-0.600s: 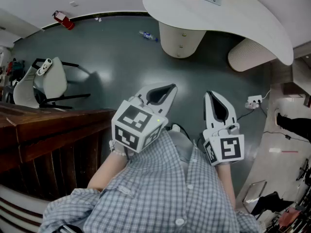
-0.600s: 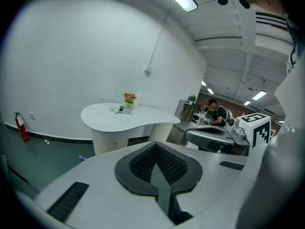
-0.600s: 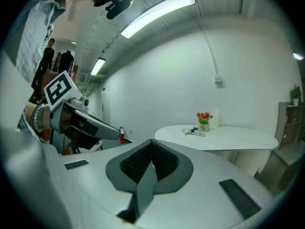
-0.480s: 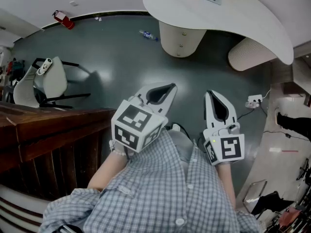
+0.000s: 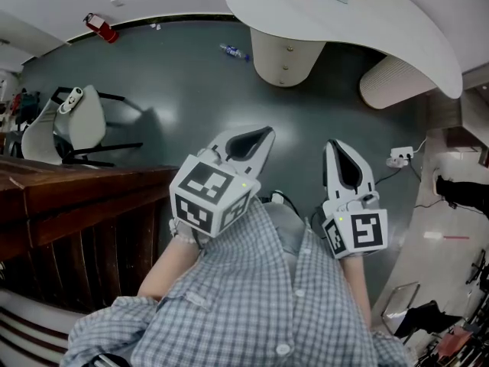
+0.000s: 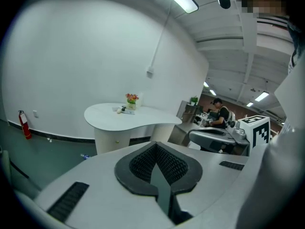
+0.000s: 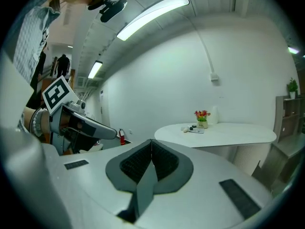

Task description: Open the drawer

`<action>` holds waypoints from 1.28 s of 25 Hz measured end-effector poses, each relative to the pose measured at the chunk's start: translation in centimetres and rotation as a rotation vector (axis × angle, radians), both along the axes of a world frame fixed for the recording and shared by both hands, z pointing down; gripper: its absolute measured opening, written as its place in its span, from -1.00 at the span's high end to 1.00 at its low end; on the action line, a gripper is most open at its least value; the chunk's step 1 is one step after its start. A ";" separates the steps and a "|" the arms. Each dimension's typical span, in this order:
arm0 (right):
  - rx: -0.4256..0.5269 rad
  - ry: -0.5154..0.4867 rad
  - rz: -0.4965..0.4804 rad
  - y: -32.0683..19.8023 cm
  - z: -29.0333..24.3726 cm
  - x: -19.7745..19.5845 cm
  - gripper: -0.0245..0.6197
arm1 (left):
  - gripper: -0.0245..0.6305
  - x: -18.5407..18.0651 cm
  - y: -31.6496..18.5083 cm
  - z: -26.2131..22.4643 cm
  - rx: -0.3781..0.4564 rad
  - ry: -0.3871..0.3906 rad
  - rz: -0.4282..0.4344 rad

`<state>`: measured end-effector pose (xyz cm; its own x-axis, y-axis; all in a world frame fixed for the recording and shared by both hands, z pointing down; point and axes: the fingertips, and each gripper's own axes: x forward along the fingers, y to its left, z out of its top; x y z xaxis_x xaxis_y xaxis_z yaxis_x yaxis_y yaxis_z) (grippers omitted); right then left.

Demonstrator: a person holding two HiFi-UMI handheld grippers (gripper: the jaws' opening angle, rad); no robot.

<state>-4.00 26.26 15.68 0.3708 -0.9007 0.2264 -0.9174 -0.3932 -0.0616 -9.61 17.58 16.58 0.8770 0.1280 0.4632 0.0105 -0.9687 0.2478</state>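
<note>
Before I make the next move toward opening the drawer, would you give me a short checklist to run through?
1. Left gripper empty: ok, fingers together with nothing between them.
2. Right gripper empty: ok, fingers together with nothing between them.
3. Fingers parted for a handle: not ok, both are shut.
4. Drawer located: cannot tell. No drawer front shows plainly on the wooden cabinet or the white table.
5. Within reach of furniture: not ok, both grippers hang over the open floor.
6. Floor free ahead: not ok, a bottle and a power strip lie there.
</note>
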 end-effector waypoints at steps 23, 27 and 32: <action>0.005 -0.027 -0.054 4.8 1.5 0.7 0.89 | 0.91 -2.0 2.6 0.2 0.009 0.011 -0.147; -0.004 -0.022 -0.058 3.8 1.6 1.0 0.89 | 0.91 -1.3 1.5 0.3 0.004 0.023 -0.146; -0.014 -0.002 -0.075 1.8 1.2 2.0 0.89 | 0.91 0.8 -0.5 0.2 -0.004 0.033 -0.140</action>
